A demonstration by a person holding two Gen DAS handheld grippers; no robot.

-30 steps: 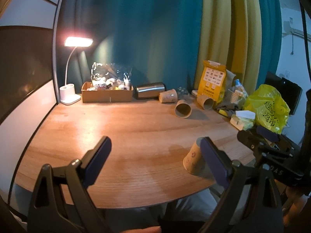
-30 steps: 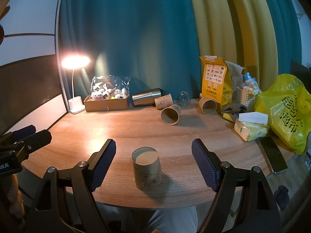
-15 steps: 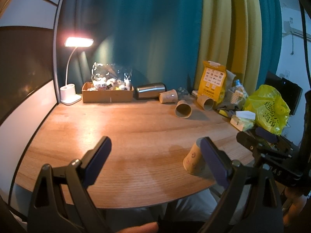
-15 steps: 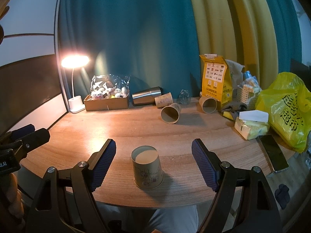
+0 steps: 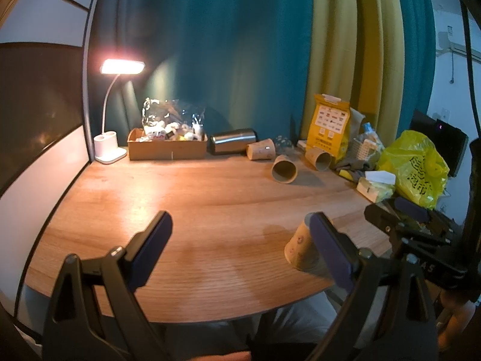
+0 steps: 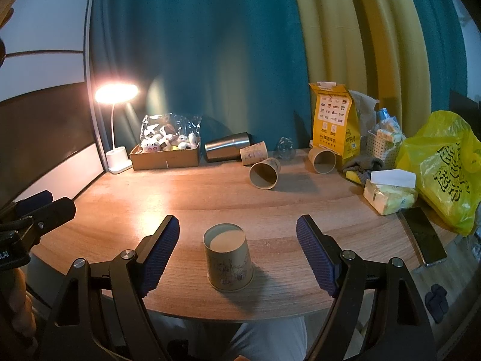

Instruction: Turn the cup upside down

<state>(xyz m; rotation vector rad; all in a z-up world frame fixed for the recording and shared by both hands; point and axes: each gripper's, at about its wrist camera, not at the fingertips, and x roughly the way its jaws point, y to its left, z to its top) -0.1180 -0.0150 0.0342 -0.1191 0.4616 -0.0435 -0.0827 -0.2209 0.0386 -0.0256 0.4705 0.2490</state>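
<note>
A printed paper cup [image 6: 228, 263] stands upside down, base up, near the front edge of the wooden table [image 6: 210, 198]. My right gripper [image 6: 237, 255] is open, its jaws wide on either side of the cup without touching it. In the left wrist view the same cup [image 5: 300, 251] shows partly behind my right finger pad [image 5: 329, 251]. My left gripper [image 5: 240, 252] is open and empty over the table's front left. The right gripper's body [image 5: 415, 234] shows at the right there.
Three paper cups lie on their sides at the back [image 6: 264, 174] [image 6: 254, 153] [image 6: 323, 159], beside a steel tumbler [image 6: 227, 146]. A cardboard box [image 6: 165, 158] and lamp [image 6: 117, 156] stand back left. A yellow bag [image 6: 445, 168], tissue pack [image 6: 390, 195] and phone [image 6: 424, 234] sit right.
</note>
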